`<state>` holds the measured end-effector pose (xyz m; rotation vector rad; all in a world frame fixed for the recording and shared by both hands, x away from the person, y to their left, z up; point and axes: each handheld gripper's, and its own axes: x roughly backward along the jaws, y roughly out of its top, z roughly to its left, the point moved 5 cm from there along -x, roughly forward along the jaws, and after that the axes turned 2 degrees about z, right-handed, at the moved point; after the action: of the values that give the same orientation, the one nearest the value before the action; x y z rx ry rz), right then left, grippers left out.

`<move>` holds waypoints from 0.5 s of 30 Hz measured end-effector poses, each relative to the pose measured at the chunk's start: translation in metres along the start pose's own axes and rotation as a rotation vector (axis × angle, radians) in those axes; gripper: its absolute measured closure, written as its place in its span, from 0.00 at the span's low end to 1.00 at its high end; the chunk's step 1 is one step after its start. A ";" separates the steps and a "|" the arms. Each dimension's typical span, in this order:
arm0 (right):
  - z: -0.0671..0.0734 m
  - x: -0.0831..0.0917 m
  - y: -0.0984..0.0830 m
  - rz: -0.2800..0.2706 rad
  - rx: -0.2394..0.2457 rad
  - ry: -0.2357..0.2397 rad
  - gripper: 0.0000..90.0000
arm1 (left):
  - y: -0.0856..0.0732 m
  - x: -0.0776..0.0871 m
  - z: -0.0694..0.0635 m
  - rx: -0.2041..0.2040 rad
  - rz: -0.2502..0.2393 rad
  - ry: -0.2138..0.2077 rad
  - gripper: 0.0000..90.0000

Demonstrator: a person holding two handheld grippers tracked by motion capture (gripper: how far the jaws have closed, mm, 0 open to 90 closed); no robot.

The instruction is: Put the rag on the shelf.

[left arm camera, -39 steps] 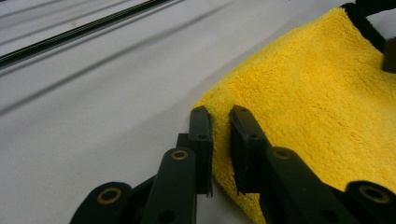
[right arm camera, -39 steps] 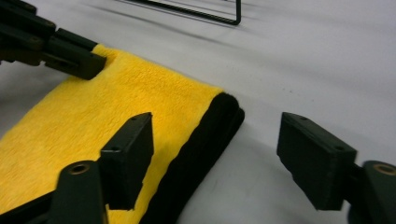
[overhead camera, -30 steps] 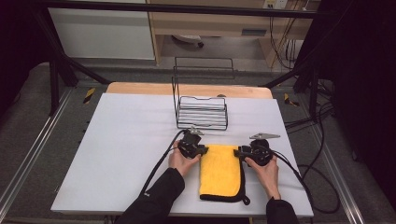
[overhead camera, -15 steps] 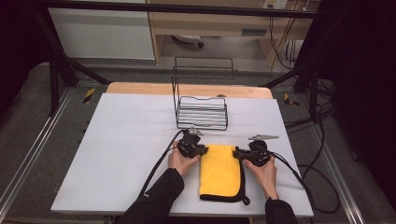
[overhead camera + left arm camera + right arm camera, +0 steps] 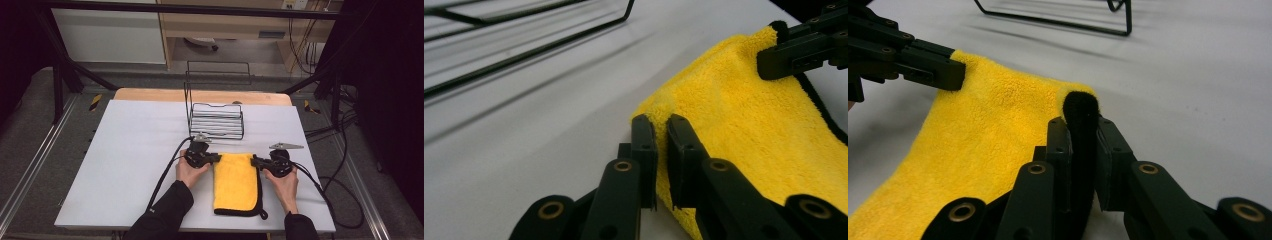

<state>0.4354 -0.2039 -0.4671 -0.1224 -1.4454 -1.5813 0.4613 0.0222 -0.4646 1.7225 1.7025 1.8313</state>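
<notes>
Two grippers are clamped on the far corners of a folded yellow microfibre cloth with black edging (image 5: 235, 182), which lies flat near the front edge of the white table top (image 5: 125, 165). The left gripper (image 5: 216, 158) pinches the far left corner; in the left gripper view its jaws have just closed further on a thin fold of pile (image 5: 663, 107). The right gripper (image 5: 254, 161) holds the far right corner — its jaws have also just been closing, and the black hem (image 5: 1081, 115) stands pressed between them.

Judged step: corner grasp made, lift or fold next. To do it well, both hands should rise together and level, keeping the far edge taut so neither corner slips; the left bite looks shallow — move gently on that side.

Edges and room: a black wire rack (image 5: 216, 120) stands just beyond the cloth, so a forward sweep is limited. Open table lies to the left, less to the right. The cloth's near edge sits close to the table front; pulling back risks overhang.
</notes>
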 end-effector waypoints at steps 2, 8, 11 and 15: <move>0.004 0.004 0.003 -0.020 0.017 0.001 0.88 | 0.001 0.006 -0.003 -0.014 -0.018 -0.002 0.92; 0.016 0.016 0.009 -0.071 0.047 0.011 0.88 | 0.002 0.023 -0.008 -0.038 -0.065 -0.010 0.92; 0.021 0.022 0.011 -0.089 0.068 0.011 0.88 | 0.003 0.029 -0.012 -0.050 -0.087 -0.010 0.92; 0.027 0.030 0.014 -0.114 0.085 0.016 0.88 | 0.005 0.036 -0.017 -0.064 -0.110 -0.005 0.92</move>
<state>0.4149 -0.1964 -0.4302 0.0220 -1.5277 -1.6058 0.4387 0.0351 -0.4333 1.5746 1.6810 1.8117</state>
